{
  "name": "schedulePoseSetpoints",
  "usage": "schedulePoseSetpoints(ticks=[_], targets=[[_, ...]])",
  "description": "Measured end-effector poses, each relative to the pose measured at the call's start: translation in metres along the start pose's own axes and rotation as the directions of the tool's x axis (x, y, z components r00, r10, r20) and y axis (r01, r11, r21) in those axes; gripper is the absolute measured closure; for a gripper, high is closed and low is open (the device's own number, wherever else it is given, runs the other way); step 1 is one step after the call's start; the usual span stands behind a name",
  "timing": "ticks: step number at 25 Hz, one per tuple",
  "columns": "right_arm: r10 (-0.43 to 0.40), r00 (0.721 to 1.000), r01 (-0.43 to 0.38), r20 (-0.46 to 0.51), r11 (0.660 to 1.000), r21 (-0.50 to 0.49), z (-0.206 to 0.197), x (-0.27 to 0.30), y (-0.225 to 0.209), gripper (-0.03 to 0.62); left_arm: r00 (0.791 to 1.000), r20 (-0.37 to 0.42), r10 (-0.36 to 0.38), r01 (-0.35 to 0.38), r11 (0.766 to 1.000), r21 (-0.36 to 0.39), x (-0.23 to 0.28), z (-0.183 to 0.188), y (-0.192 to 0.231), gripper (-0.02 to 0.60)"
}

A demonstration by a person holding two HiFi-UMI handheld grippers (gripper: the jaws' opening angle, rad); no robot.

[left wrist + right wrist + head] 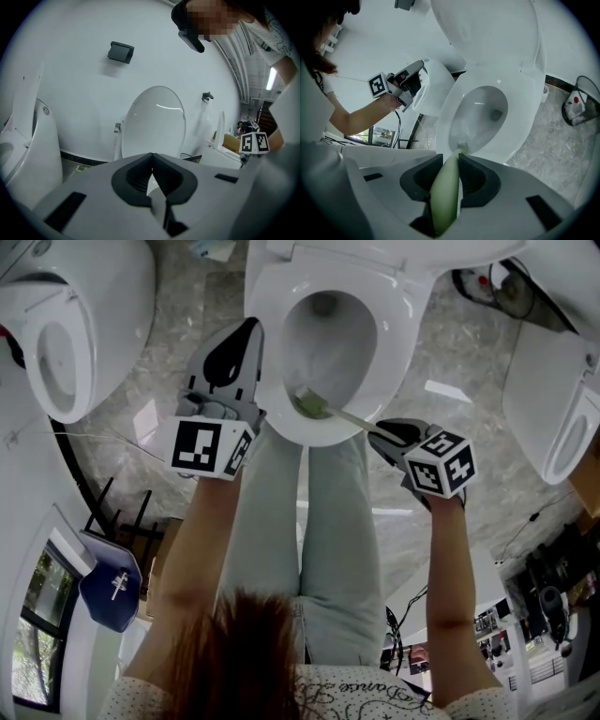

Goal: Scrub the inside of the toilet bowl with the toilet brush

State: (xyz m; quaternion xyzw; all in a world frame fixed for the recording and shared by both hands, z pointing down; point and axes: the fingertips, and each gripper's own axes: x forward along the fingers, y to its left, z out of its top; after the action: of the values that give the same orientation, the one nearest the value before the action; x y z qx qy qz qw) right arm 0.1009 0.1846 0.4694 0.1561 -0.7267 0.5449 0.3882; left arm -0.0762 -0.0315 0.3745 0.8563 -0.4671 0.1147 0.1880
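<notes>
The white toilet bowl (394, 334) stands open in front of me, its lid raised. A toilet brush with a pale green handle (352, 418) reaches into the bowl, and its head (309, 405) rests against the near inner wall. My right gripper (380, 430) is shut on that handle (445, 192); in the right gripper view the brush head (462, 147) sits just inside the rim (520, 117). My left gripper (246, 334) hovers beside the bowl's left edge, shut with nothing in it (151, 161). It faces the raised lid (154, 122).
Another toilet (66, 334) stands at the left and a third (562, 418) at the right. A wire basket with a bottle (497, 282) sits on the marble floor at the back right. The person's legs (309, 521) are directly before the bowl.
</notes>
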Motion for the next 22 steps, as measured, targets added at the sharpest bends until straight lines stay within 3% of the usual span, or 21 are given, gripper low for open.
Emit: schedulePoseSetpoints(ticks=[12, 22], targets=[[-0.118, 0.984, 0.096, -0.134, 0.982, -0.161, 0.016, -0.014, -0.013, 0.479, 1.000, -0.002, 0.023, -0.023, 1.000, -0.018, -0.004, -0.006, 0.001, 0.578], [-0.159, 0.974, 0.126, -0.162, 0.972, -0.198, 0.025, -0.016, -0.016, 0.479, 1.000, -0.005, 0.028, -0.028, 0.999, -0.027, -0.004, -0.005, 0.006, 0.578]])
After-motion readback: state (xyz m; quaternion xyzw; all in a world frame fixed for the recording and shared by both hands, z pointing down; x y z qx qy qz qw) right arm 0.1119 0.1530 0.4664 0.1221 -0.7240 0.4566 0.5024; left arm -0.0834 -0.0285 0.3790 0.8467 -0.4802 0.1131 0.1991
